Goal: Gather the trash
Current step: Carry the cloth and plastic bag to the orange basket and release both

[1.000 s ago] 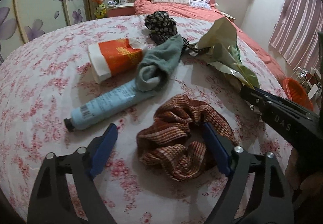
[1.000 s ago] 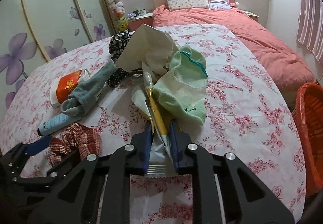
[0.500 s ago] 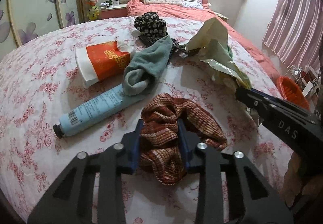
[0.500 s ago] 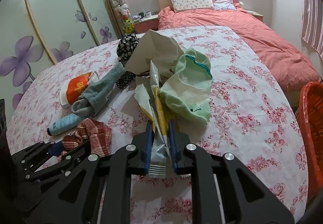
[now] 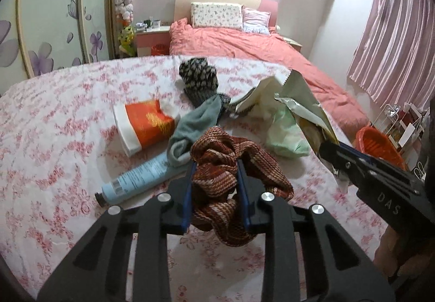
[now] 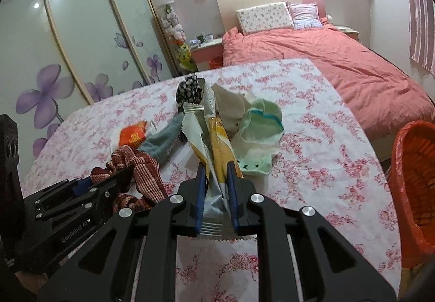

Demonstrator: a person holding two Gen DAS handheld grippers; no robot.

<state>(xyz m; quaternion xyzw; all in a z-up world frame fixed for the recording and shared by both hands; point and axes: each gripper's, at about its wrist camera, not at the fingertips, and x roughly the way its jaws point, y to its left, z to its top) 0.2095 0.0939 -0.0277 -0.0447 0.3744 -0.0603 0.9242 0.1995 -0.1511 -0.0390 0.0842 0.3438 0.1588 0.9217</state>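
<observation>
My left gripper [image 5: 215, 163] has a red-brown knitted cloth [image 5: 212, 147] pinched between its blue pads, the jaws still closing; the cloth hangs lifted above the floral tablecloth [image 5: 54, 152]. My right gripper [image 6: 216, 166] is shut on a crumpled yellow and silver snack wrapper [image 6: 217, 138], raised off the table. A pale green pouch [image 6: 258, 136] lies just behind that wrapper. In the right wrist view the left gripper [image 6: 127, 171] and its cloth [image 6: 146, 168] are at the lower left. The left wrist view has the right gripper [image 5: 334, 152] at the right edge.
On the table lie an orange tissue pack [image 5: 146, 125], a light blue tube [image 5: 144, 176], a grey-green sock [image 5: 195, 122] and a black patterned cloth [image 5: 198, 76]. An orange basket [image 6: 416, 179] stands past the table's right edge. A pink bed [image 6: 353, 70] fills the background.
The left gripper's jaws closed from wide open onto the knitted cloth and lifted it. The right gripper rose a little, wrapper still in it.
</observation>
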